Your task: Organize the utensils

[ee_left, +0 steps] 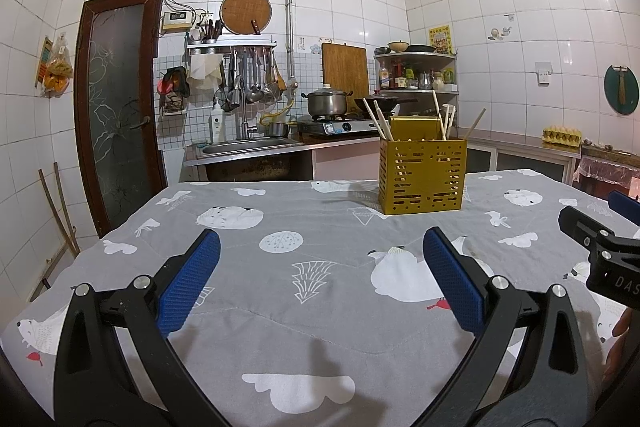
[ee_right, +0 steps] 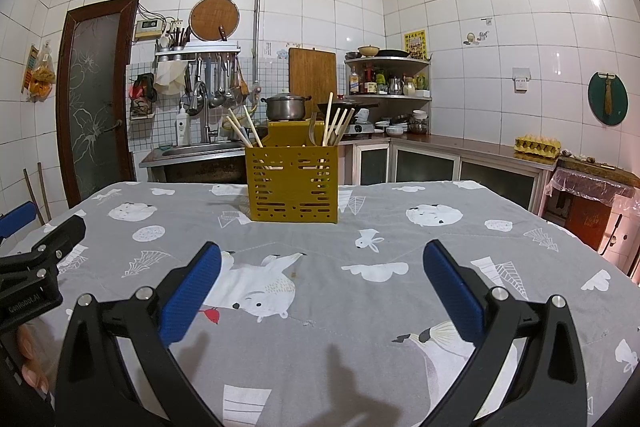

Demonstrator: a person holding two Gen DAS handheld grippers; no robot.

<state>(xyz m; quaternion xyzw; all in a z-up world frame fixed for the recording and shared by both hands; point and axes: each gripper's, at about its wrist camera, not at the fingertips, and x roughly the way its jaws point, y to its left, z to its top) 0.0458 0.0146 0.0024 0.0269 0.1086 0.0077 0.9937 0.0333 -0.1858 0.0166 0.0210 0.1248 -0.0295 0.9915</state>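
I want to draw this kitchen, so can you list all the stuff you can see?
utensil holder: one, yellow, slotted, on the table.
chopsticks: several, pale wood, in the holder's left side.
spoons and sticks: a few, pale, in its right side.
tablecloth: one, grey with white animals, covers the table.
pot: one, steel, on the stove.
cutting board: one, brown, against the wall.
egg carton: one, yellow, right counter.
left claw: open, blue pads.
right claw: open, blue pads.

Both wrist cameras are looking forward low over my table (ee_left: 320, 347), facing the kitchen wall. Left is sitting further left, right further right; both are sharing the yellow utensil caddy (ee_left: 422, 177) (ee_right: 292, 185), well ahead.
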